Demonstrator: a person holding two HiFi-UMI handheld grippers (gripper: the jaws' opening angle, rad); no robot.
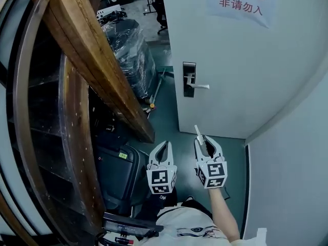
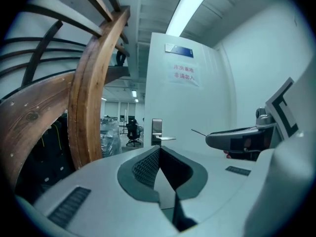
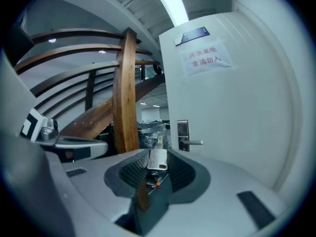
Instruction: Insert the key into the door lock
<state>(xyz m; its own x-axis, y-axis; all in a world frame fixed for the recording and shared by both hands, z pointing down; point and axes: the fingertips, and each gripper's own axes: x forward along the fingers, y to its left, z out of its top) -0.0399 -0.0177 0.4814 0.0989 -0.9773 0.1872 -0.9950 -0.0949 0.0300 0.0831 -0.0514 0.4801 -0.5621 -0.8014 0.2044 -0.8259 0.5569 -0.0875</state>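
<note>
Poking out past the tips of the right gripper [image 1: 206,143], the key [image 3: 158,158] is clamped by its flat silver head between the two ribbed pads, its thin blade aimed up and forward. It is held in the air well short of the door [image 1: 251,65], touching nothing else. Seen along the right gripper's jaws, the blade tip sits just left of the lock plate [image 1: 189,79] and a little below it.

The dark lock plate is fixed at the door's left edge, with a silver lever handle [image 1: 201,86] reaching toward the door's middle. A paper notice [image 1: 241,0] with red characters is stuck near the door's top edge and is cut off by the head view's upper border.

The left gripper [image 1: 165,144] hovers just beside the right one, its jaws pressed together at the tips with nothing between them.

A heavy wooden stair beam [image 1: 95,60] slants across the left, and a plastic-wrapped load [image 1: 129,50] stands beyond the door's open edge. A forearm [image 1: 225,217] shows behind the right gripper.

At this range the keyhole cannot be made out on the lock plate. The key's teeth are too small to read, and the lower part of its head is hidden by the pads.
</note>
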